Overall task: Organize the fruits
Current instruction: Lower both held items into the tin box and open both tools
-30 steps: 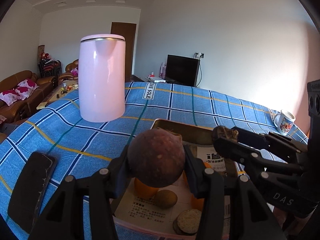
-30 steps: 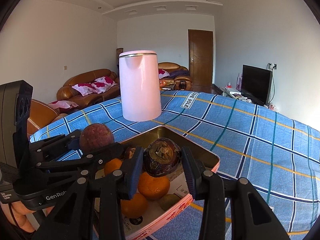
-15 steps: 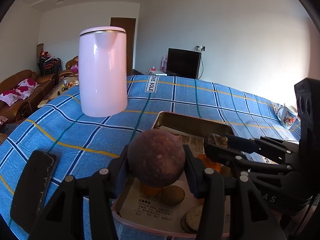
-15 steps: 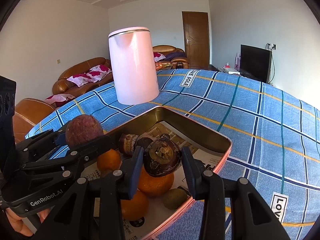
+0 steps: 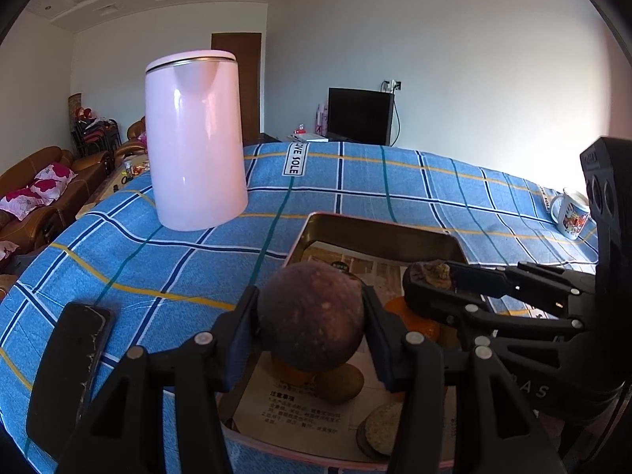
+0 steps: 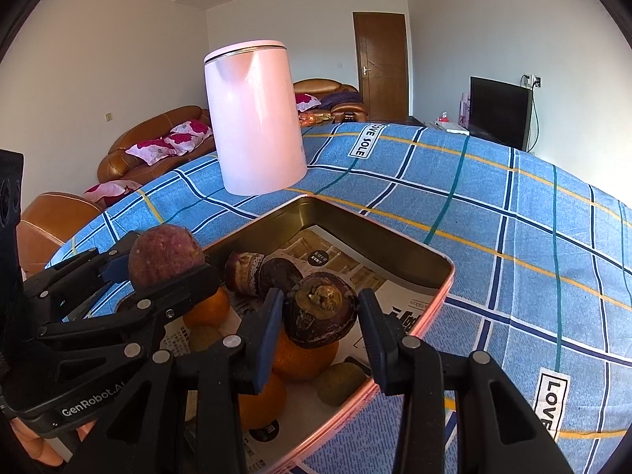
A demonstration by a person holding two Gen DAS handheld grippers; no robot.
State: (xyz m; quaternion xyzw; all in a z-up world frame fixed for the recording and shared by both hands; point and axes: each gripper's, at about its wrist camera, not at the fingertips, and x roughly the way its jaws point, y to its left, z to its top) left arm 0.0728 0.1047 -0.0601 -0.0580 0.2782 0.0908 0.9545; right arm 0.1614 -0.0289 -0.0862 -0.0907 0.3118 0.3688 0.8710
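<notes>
My left gripper (image 5: 310, 300) is shut on a round purple-brown passion fruit (image 5: 312, 328), held just above the near left part of a pink-rimmed tin (image 5: 379, 227). My right gripper (image 6: 320, 296) is shut on a dark brown fruit with a dried crown (image 6: 320, 322), which hangs over the fruit in the tin (image 6: 395, 233). Inside the tin, on printed paper, lie oranges (image 6: 304, 359), a kiwi (image 6: 341, 383) and two more dark fruits (image 6: 276, 274). Each view shows the other gripper beside it: the right gripper (image 5: 424, 282) and the left gripper (image 6: 166, 256).
A tall pink kettle (image 5: 195, 142) stands behind the tin on the blue checked tablecloth (image 5: 355, 181). A black phone (image 5: 71, 363) lies at the near left and a patterned mug (image 5: 570, 213) at the far right. Sofas and a TV stand beyond the table.
My right gripper has sunk with the dark fruit closer to the fruit in the tin. The left gripper holds the passion fruit in about the same place.
</notes>
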